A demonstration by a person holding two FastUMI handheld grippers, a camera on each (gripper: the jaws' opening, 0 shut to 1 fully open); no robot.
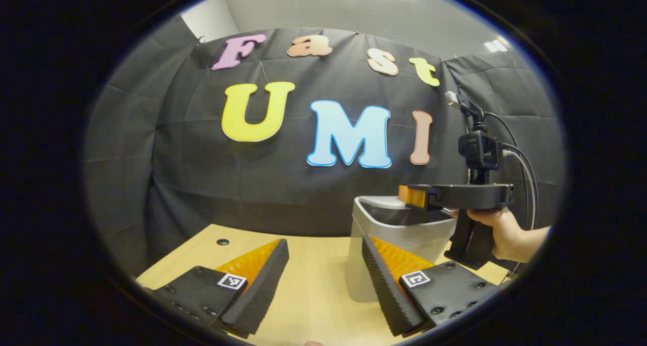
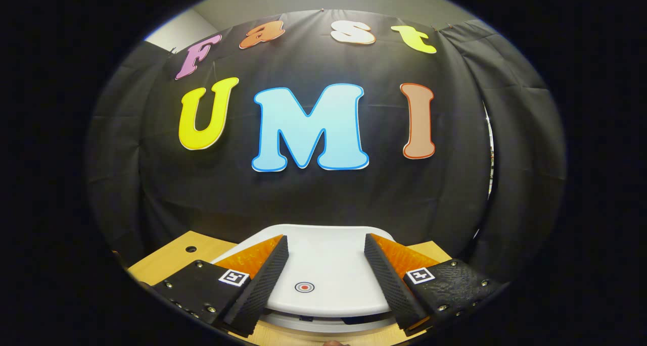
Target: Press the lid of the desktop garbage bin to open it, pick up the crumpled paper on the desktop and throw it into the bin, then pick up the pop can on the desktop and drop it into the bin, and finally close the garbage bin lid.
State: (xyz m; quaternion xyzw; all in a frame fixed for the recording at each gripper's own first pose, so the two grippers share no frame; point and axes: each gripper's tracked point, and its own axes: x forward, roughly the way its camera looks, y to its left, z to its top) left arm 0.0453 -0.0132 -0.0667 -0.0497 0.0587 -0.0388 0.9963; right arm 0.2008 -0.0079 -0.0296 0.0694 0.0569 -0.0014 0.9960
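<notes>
Count: 1 garbage bin [image 1: 399, 235], 2 tongs, 1 hand [image 1: 505, 232], 1 desk [image 1: 308, 285]. No crumpled paper or pop can could be made out.

Writing: no brand or label legible on the bin; each finger of both tongs carried a small square black-and-white marker, no readable text. The lid [image 2: 323, 270] had 1 small round red-and-white dot [image 2: 304, 287] near its front edge.

Left tongs [image 1: 323, 280]: wide open, holding nothing, low over the bare desk w/ the bin just beyond and to the right, its near wall behind the right finger. Contact w/ the bin couldn't be told.

Right tongs [image 2: 323, 280]: wide open, gripping nothing, fingers spread either side of the white lid, directly above it. In the left gripper view the same tongs [image 1: 412, 194] sat at the bin's top rim, held by the hand from the right; touching or just above – couldn't tell.

Bin stood on the desk's right part, near the cloth wall [image 1: 202, 149]. 1 dark round hole [image 1: 222, 242] in the desk, far left.
</notes>
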